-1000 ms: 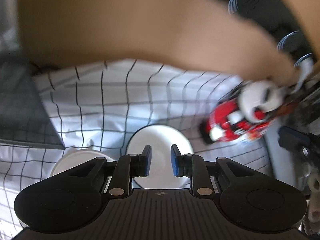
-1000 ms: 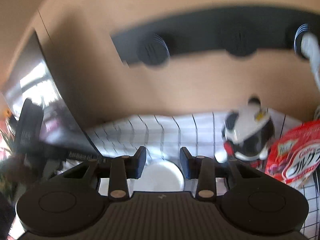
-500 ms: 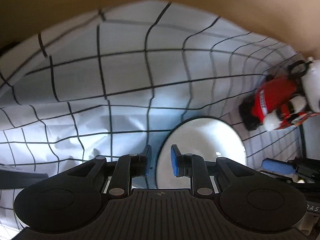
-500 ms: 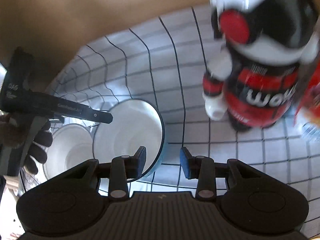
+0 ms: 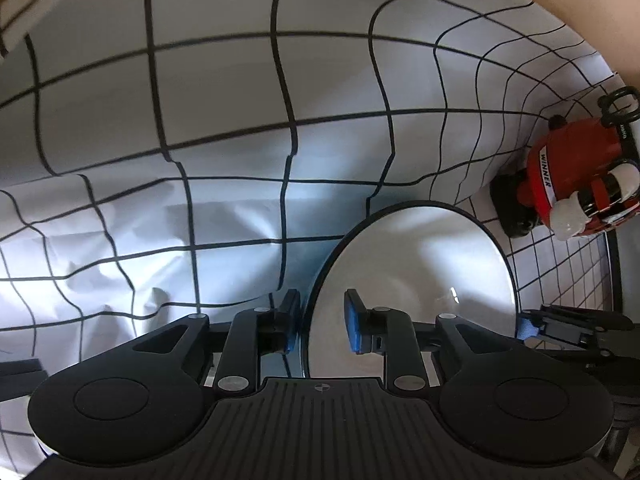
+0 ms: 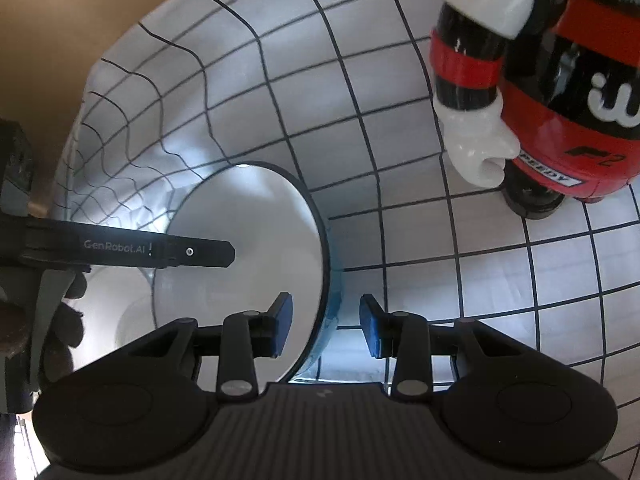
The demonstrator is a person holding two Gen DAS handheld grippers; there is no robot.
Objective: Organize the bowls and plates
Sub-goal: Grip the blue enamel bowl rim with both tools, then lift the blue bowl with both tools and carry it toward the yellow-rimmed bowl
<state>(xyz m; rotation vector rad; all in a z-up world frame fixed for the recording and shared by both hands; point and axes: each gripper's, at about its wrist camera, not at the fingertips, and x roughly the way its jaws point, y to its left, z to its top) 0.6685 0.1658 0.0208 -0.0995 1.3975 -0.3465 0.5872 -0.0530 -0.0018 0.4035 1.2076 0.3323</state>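
The white plate [image 5: 416,280] lay on the checked cloth [image 5: 224,152] between both tools — its left rim stood inside the left gripper [image 5: 322,322], jaws opening, unpressed; its right rim sat inside the right gripper [image 6: 325,326], parted, gripping nothing.

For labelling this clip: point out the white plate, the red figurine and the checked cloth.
white plate [image 6: 248,240]: right wrist view, bare centre.
red figurine [image 5: 568,160]: left wrist view, red body.
checked cloth [image 5: 224,112]: left wrist view, bare square.
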